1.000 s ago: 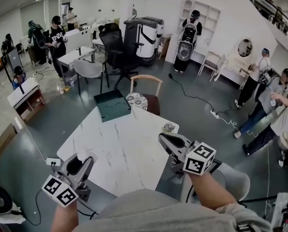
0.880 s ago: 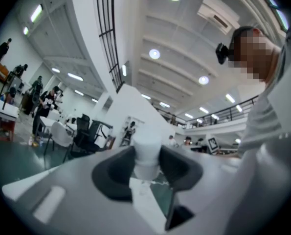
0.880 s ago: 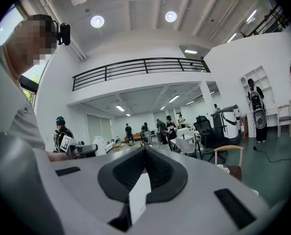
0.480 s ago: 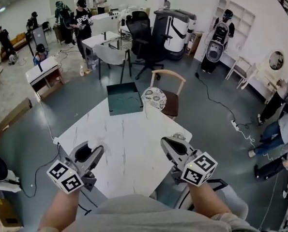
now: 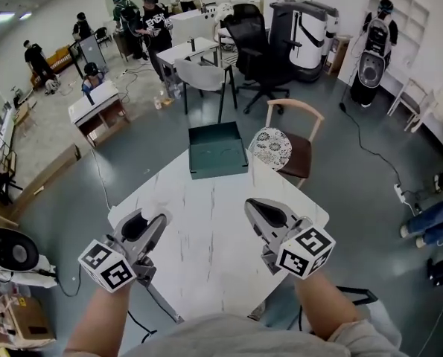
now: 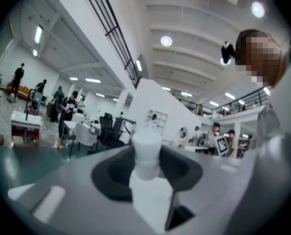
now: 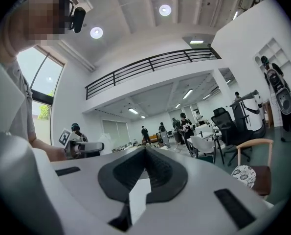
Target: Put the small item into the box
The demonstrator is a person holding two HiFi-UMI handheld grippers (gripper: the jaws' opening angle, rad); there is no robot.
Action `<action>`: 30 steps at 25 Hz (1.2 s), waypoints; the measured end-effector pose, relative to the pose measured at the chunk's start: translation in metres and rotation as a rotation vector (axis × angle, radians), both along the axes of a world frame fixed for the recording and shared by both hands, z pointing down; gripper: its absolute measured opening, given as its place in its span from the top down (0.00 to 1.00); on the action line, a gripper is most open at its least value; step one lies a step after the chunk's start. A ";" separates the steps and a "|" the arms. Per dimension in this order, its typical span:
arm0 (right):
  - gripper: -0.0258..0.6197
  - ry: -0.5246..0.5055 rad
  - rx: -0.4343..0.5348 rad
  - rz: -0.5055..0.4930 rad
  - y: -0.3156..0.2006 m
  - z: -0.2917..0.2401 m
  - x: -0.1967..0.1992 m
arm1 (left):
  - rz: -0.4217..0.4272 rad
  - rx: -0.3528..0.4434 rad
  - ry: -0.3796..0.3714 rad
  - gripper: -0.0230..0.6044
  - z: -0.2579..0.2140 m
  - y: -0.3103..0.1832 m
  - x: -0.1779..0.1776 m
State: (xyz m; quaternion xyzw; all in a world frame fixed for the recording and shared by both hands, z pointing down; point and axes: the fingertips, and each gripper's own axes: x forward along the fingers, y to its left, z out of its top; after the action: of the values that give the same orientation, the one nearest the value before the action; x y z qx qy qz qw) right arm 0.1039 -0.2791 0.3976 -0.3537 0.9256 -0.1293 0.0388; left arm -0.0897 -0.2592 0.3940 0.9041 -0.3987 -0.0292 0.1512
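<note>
Two tools sit low in the frame at the white desk's (image 5: 206,236) near side. My left tool (image 5: 145,223) is clamped on the small white item (image 6: 146,148). My right tool (image 5: 257,211) is closed tight and empty. The green box (image 5: 218,171) lies at the desk's far edge, upper centre, well apart from both.

Large open lab hall, grey floor (image 5: 132,158), desks (image 5: 94,104), office chair (image 5: 255,39), people in head gear (image 5: 155,27), mezzanine railing (image 7: 150,65)
</note>
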 end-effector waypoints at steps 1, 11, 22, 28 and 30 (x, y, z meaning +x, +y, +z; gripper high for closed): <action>0.95 -0.026 -0.025 0.018 -0.009 0.006 -0.003 | 0.016 0.011 -0.012 0.70 0.003 -0.010 -0.004; 0.95 0.080 -0.091 0.189 -0.112 0.032 -0.003 | 0.154 0.074 -0.034 0.70 0.017 -0.111 0.004; 0.95 0.164 -0.098 0.214 -0.238 0.060 0.004 | 0.144 0.037 -0.132 0.70 0.046 -0.225 0.013; 0.95 0.203 -0.090 0.214 -0.284 0.077 0.004 | 0.157 0.006 -0.200 0.70 0.075 -0.280 0.027; 0.95 0.193 -0.100 0.221 -0.300 0.083 0.006 | 0.156 0.001 -0.233 0.70 0.086 -0.299 0.030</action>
State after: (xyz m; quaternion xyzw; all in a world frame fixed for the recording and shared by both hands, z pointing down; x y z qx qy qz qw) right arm 0.1101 -0.5796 0.4803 -0.4656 0.8729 -0.1356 -0.0543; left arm -0.0599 -0.5585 0.4798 0.9296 -0.3423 0.0877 0.1053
